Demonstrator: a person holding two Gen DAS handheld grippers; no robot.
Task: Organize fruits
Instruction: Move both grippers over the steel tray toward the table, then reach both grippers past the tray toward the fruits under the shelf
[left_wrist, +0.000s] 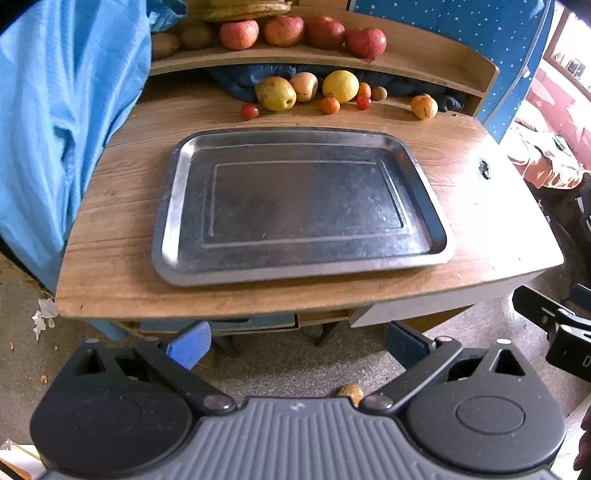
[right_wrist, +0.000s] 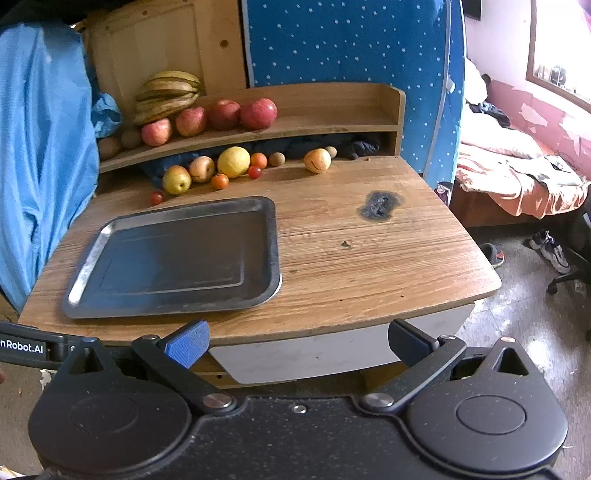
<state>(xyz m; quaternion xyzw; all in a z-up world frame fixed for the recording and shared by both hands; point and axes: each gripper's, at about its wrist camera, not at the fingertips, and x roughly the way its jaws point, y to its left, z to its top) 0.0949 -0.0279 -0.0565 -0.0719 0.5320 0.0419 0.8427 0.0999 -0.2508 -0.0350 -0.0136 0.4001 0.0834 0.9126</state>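
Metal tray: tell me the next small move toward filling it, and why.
Probably reach the left claw forward over the metal tray to the yellow pear at the table's back. Both claws are open and hold nothing, the tray holds no fruit, and the loose fruits all lie beyond its far rim.

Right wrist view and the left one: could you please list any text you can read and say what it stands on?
"nRobot.AI": white letters on the black body of the left gripper, cut off at the frame's left edge.
A partial white character on the black right gripper: unreadable.
No other text.
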